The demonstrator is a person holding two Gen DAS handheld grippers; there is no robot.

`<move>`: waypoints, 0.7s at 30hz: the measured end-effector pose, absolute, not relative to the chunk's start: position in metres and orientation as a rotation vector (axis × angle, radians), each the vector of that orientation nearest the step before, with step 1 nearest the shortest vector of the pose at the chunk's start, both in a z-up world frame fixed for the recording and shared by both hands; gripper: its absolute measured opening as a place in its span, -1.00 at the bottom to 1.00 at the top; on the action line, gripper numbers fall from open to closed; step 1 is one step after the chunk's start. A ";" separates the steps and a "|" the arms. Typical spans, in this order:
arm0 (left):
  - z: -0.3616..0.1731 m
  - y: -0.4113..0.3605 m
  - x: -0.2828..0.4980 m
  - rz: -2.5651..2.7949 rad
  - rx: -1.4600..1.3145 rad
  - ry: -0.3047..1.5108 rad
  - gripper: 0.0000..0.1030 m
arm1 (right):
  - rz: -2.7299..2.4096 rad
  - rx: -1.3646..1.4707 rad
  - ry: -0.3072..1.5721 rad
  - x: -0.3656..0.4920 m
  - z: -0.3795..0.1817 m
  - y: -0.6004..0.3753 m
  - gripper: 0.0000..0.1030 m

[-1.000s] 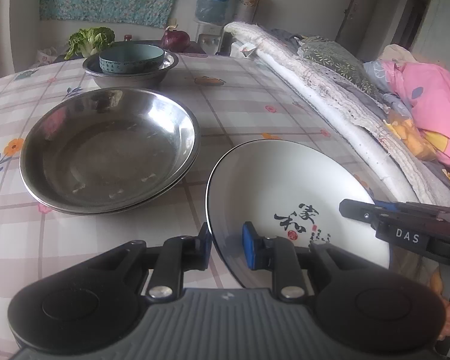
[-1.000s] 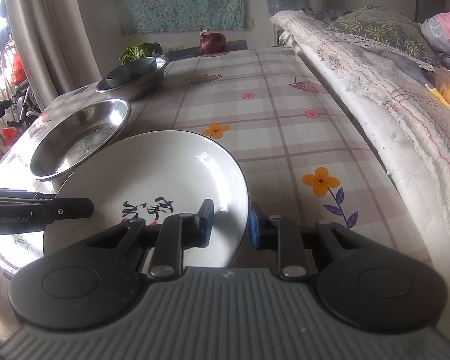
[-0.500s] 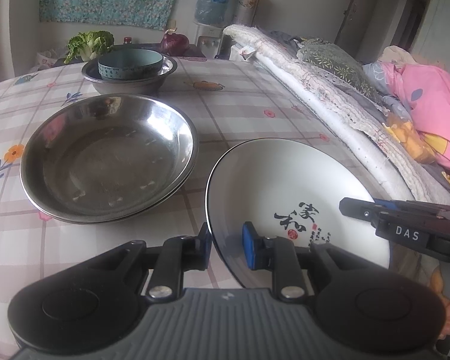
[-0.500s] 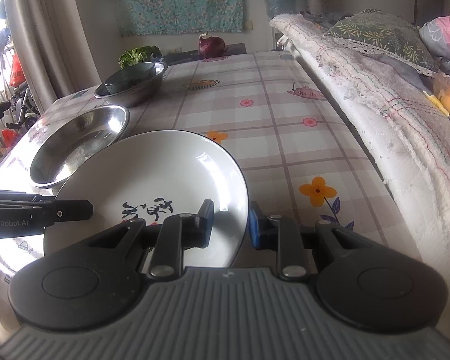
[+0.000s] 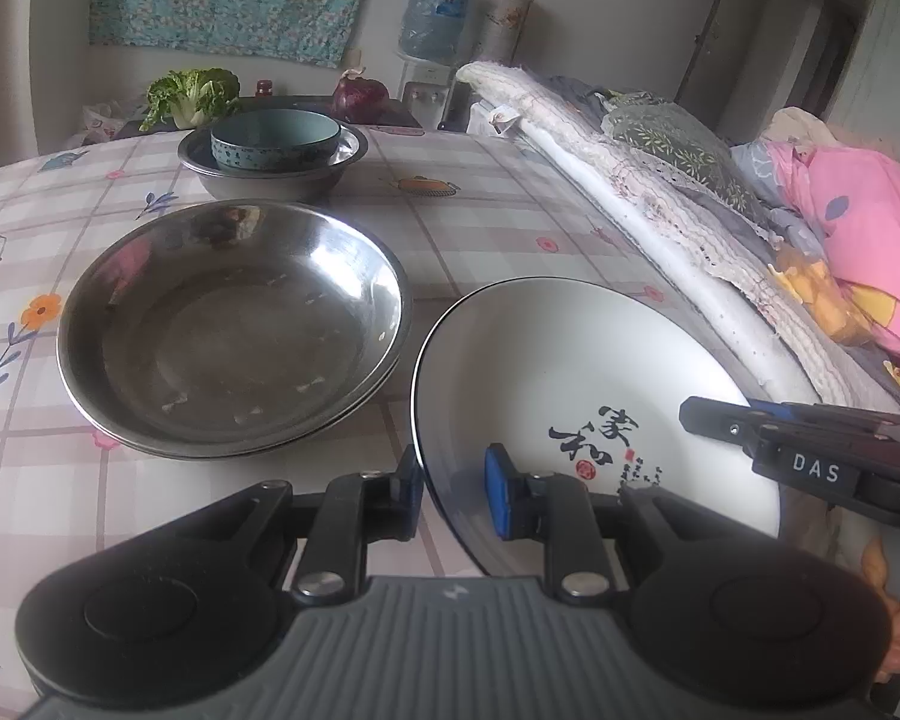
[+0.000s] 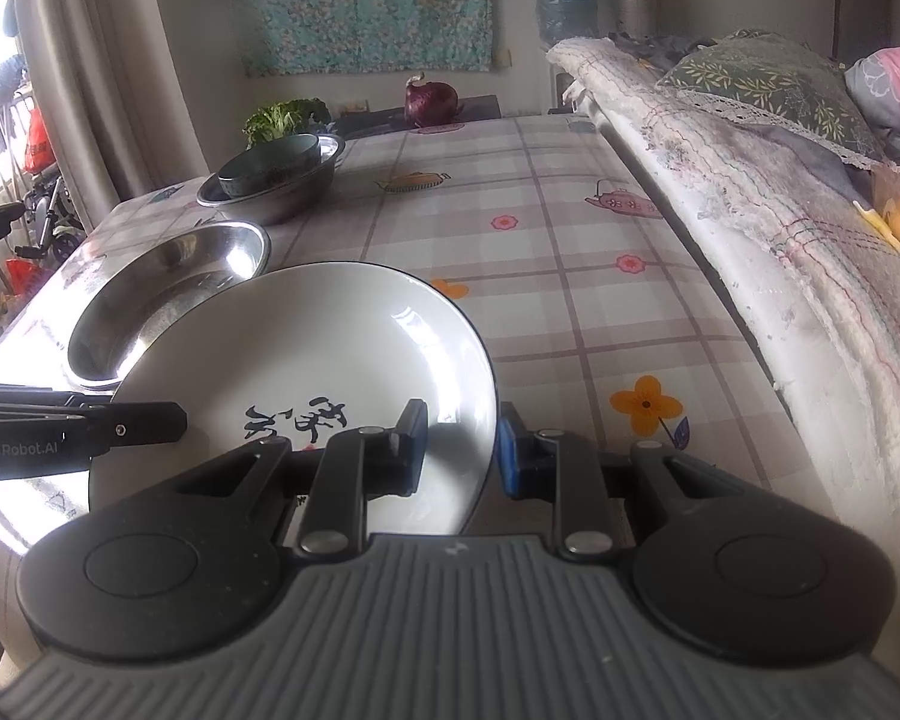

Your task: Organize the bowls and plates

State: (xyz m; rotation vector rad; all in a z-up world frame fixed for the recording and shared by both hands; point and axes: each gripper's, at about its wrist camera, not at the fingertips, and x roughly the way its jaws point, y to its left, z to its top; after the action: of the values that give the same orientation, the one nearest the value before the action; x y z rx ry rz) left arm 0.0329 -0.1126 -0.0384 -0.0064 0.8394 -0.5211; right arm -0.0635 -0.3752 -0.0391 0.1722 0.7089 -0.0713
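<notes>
Two grippers, one plate: left gripper (image 5: 453, 480) and right gripper (image 6: 461, 444) each pinch the rim of the white plate (image 5: 570, 384), jaws narrowed on it from opposite edges.
Plate position: seemingly held tilted above the checked tablecloth (image 6: 570, 276), between the grippers.
Key relation: steel plates (image 5: 234, 324) lie just beside it toward the left gripper's side.
Farther back: teal bowl (image 5: 275, 138) sits inside the steel basin (image 5: 270, 180).
</notes>
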 end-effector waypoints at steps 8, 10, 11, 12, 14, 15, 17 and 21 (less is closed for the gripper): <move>-0.032 -0.108 0.034 -0.512 -0.017 0.823 -0.56 | -0.062 0.163 0.700 -0.059 -0.033 -0.371 -0.55; -0.031 -0.107 0.035 -0.510 -0.019 0.817 -0.56 | -0.060 0.163 0.697 -0.057 -0.031 -0.370 -0.55; -0.030 -0.106 0.035 -0.509 -0.020 0.814 -0.56 | -0.060 0.161 0.697 -0.057 -0.031 -0.369 -0.55; -0.029 -0.105 0.035 -0.508 -0.022 0.811 -0.56 | -0.059 0.159 0.696 -0.055 -0.030 -0.369 -0.55; -0.028 -0.103 0.037 -0.506 -0.028 0.809 -0.56 | -0.056 0.159 0.694 -0.054 -0.028 -0.368 -0.55; -0.028 -0.102 0.037 -0.505 -0.030 0.808 -0.56 | -0.055 0.158 0.693 -0.053 -0.028 -0.367 -0.55; -0.027 -0.099 0.038 -0.502 -0.033 0.804 -0.56 | -0.053 0.156 0.691 -0.051 -0.026 -0.365 -0.55; -0.024 -0.094 0.041 -0.497 -0.041 0.797 -0.56 | -0.050 0.155 0.686 -0.047 -0.023 -0.360 -0.55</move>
State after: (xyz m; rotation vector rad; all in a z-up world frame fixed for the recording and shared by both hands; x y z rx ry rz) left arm 0.0411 -0.0941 -0.0240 -0.0409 0.7970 -0.4972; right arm -0.0466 -0.3599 -0.0226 0.1554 0.6860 -0.0502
